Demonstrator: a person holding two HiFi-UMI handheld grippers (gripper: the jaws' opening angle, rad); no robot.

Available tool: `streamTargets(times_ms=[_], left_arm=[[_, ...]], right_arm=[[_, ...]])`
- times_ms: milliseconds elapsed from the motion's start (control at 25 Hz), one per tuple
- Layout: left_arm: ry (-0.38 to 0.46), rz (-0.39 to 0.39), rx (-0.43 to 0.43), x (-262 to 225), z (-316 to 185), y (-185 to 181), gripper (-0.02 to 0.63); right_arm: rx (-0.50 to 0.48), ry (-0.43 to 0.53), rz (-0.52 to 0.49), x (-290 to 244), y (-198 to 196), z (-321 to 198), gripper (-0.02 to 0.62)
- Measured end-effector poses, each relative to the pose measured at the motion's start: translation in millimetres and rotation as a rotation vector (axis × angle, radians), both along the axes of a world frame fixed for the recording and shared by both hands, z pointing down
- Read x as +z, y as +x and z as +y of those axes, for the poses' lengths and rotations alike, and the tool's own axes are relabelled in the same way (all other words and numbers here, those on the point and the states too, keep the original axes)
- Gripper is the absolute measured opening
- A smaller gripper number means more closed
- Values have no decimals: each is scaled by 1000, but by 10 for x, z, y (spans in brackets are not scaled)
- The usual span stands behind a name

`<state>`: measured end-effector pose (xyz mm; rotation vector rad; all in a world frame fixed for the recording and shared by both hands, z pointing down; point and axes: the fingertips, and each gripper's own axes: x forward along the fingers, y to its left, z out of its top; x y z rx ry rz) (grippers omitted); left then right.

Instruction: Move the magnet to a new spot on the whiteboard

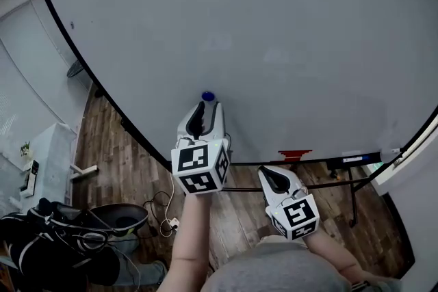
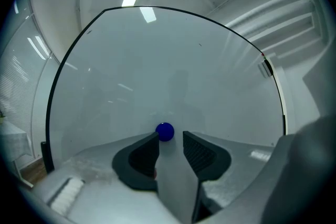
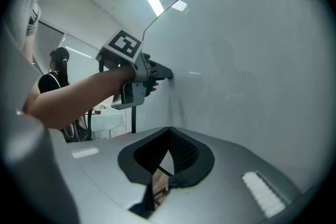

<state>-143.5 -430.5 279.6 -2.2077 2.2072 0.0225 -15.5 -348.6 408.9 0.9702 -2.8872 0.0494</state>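
Magnet (image 1: 208, 96): small, round, glossy blue, stuck on the smooth white whiteboard (image 1: 287, 24) near its black-framed lower edge.
Left gripper (image 1: 205, 108): jaws apart, ribbed black pads (image 2: 199, 152); the magnet sits just at their tips, unpinched.
Right gripper (image 1: 271, 174): lower, off the board, jaws closed tip to tip, nothing between.
Both carry cubes (image 1: 200, 166) printed with black-and-white square markers.

No words, brand names or numbers can be read in any view. The only signs are black-and-white square code markers. They sit on the faces of the marker cube (image 1: 200, 167) on the left gripper (image 1: 207, 106) and of the second cube (image 1: 294, 214) on the right gripper (image 1: 268, 174). A blue strip (image 1: 352, 159) at the lower edge of the whiteboard (image 1: 274, 24) bears a pale label, too small to read.
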Motion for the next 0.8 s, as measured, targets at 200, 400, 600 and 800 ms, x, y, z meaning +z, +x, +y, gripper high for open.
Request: streamTargets(times_ms=[200,400,600,800], left_arm=[[-7,-12,-45,-12,-116,-62,143],[-9,-27,-78,-26,-190,-67,143],[-10,-22,-99,-17,-189,-76,143],[6,-1,-98,-22,-196,-92,124]], right_arm=[[-37,-12,-7,19,-34,-101,0],[-59,-22,-9,64,-43,-184,0],[-78,-34,-11,97,-48,-248,0],[-93,-52,-17,149,-52,-257,0]])
